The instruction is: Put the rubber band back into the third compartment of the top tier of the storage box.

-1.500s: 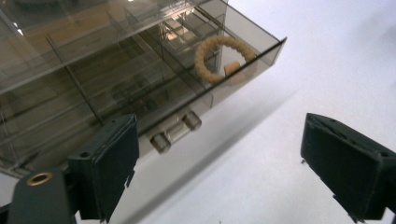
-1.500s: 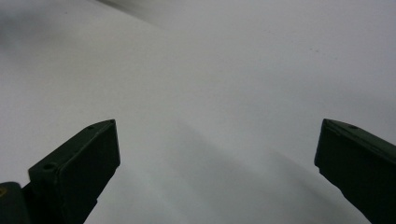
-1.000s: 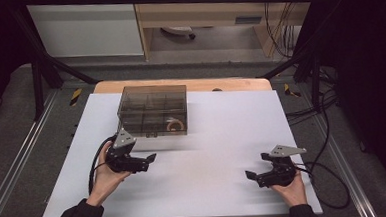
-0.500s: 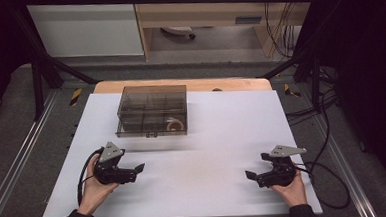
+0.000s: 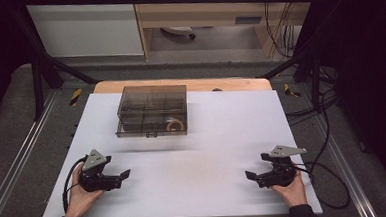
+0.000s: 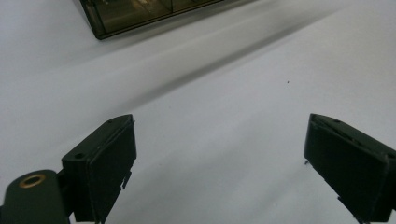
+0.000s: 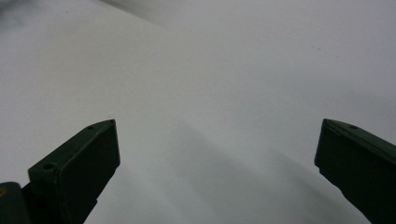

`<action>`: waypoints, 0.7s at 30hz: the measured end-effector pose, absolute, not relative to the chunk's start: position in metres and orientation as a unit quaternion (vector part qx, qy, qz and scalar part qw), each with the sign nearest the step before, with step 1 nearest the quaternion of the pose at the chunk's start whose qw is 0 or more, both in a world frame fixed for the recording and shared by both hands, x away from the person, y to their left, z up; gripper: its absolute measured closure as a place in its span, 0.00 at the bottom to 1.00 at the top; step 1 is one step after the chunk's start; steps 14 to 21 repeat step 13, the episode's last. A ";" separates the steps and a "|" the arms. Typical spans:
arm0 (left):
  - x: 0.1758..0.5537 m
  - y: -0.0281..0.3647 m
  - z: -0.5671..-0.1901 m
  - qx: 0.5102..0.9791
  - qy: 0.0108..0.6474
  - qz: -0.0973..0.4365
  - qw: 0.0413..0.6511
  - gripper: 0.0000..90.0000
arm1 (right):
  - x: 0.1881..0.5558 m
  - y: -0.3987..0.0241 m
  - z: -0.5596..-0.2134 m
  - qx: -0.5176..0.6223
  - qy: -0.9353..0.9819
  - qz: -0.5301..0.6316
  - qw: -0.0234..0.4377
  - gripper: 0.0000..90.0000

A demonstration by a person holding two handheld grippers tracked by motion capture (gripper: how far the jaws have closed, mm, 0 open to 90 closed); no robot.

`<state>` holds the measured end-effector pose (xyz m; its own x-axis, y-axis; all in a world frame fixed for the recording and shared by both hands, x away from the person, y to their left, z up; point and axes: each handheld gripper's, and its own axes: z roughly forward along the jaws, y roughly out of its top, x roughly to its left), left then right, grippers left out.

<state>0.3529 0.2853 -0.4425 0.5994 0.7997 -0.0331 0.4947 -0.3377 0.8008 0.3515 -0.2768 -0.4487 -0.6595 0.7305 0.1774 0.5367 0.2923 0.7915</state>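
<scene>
Smoky plastic box [image 5: 152, 110] beyond both empty grippers.

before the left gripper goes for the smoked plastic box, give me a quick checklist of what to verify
1. Left gripper open: ok, its fingers stand wide apart with nothing between them.
2. Right gripper open and empty: ok.
3. Compartment box lid shut: ok as far as the high view shows; the latch on the front edge is too small to judge.
4. Path from left gripper to box clear: ok, bare white table lies between them.
5. Box contents settled: cannot tell; a pale ring shows through the lid, the rest is unclear.
</scene>
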 end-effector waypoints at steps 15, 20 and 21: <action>0.352 0.284 -0.448 0.805 0.396 0.180 0.404 0.10 | 0.352 -0.276 -0.449 0.396 0.796 0.444 0.109 0.01; 0.352 0.284 -0.448 0.805 0.396 0.180 0.404 0.10 | 0.352 -0.276 -0.449 0.396 0.796 0.444 0.109 0.01; 0.352 0.284 -0.448 0.805 0.396 0.180 0.404 0.10 | 0.352 -0.276 -0.449 0.396 0.796 0.444 0.109 0.01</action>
